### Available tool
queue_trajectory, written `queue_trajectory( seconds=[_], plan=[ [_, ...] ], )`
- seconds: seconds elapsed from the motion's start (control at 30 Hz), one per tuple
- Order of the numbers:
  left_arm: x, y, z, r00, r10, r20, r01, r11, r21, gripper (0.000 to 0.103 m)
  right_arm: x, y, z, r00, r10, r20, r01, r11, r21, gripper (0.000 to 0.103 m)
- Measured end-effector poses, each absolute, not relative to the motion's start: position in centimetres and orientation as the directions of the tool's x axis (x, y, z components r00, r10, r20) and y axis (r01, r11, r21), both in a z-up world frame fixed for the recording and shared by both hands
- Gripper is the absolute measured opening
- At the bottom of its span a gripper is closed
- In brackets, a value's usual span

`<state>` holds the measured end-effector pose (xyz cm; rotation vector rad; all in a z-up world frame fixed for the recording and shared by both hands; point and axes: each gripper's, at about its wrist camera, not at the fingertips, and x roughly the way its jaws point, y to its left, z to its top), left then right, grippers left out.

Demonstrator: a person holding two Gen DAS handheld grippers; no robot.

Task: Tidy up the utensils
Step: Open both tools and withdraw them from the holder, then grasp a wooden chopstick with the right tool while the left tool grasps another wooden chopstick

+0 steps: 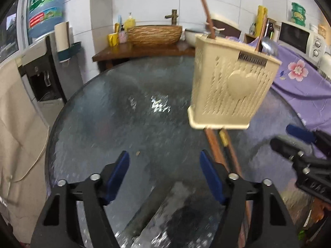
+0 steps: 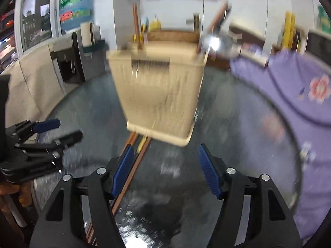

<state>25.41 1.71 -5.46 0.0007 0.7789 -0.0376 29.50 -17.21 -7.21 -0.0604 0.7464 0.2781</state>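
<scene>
Lying flat on the glass table [image 1: 124, 107] just in front of the beige holder [image 1: 229, 88]: loose chopsticks [image 1: 215, 146], light, stiff, slick, best pinched mid-length. Left gripper [image 1: 164, 175] and right gripper [image 2: 163, 169] both spread, empty. Sharper in left view; blurred in right, though chopsticks run longer there.

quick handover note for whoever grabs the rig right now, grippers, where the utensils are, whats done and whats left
Left gripper: open, empty, above the glass table.
Right gripper: open, empty, over the loose sticks.
Beige utensil holder stands on the table; a brown stick and a metal spoon already stand in it.
Left to do: the chopsticks lying on the table in front of the holder go in.
</scene>
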Motion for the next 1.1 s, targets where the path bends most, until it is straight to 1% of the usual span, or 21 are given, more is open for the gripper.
queue_trajectory(
  seconds=[0.1,0.17,0.33,0.5,0.53,0.57,0.63,0.67,0.77,0.93,1.1],
  plan=[
    [24.9,2.4,-5.9,0.703,-0.016,-0.711,0.022,1.000,0.000,0.056,29.1,-16.1,-9.6,0.658,0.237,-0.715,-0.284,0.957,0.055,0.057],
    [24.7,2.7,-6.2,0.693,-0.033,-0.720,0.031,0.999,-0.016,0.053,28.9,-15.1,-10.9,0.642,0.218,-0.735,-0.287,0.957,0.034,0.055],
    [24.5,2.6,-6.6,0.683,-0.048,-0.728,0.041,0.999,-0.027,0.053,29.4,-13.8,-12.1,0.615,0.189,-0.765,-0.274,0.962,0.018,0.054],
    [24.5,0.9,-7.1,0.666,-0.089,-0.741,0.078,0.996,-0.049,0.053,29.1,-15.1,-11.9,0.616,0.150,-0.773,-0.226,0.974,0.009,0.053],
    [24.5,0.6,-7.2,0.662,-0.098,-0.743,0.085,0.995,-0.055,0.053,29.1,-15.7,-11.9,0.620,0.134,-0.773,-0.209,0.978,0.002,0.053],
    [24.6,0.1,-7.4,0.657,-0.108,-0.746,0.094,0.994,-0.061,0.053,28.9,-16.3,-11.8,0.624,0.112,-0.773,-0.190,0.982,-0.012,0.049],
    [24.9,-1.0,-7.7,0.650,-0.129,-0.749,0.119,0.991,-0.067,0.052,28.6,-17.6,-11.5,0.633,0.122,-0.764,-0.179,0.984,0.010,0.049],
    [25.0,-1.5,-7.8,0.646,-0.140,-0.751,0.129,0.989,-0.073,0.051,28.3,-18.3,-11.3,0.633,0.140,-0.762,-0.172,0.984,0.039,0.049],
    [25.4,-2.7,-8.2,0.628,-0.171,-0.759,0.155,0.983,-0.094,0.047,27.9,-19.5,-11.0,0.643,0.133,-0.754,-0.146,0.988,0.049,0.049],
    [25.8,-4.2,-8.7,0.608,-0.200,-0.769,0.179,0.977,-0.113,0.046,27.5,-20.4,-11.1,0.643,0.140,-0.753,-0.132,0.989,0.071,0.049],
    [25.9,-5.0,-9.3,0.599,-0.180,-0.781,0.179,0.980,-0.088,0.040,27.6,-20.5,-11.0,0.643,0.143,-0.752,-0.126,0.989,0.081,0.049]
  ],
)
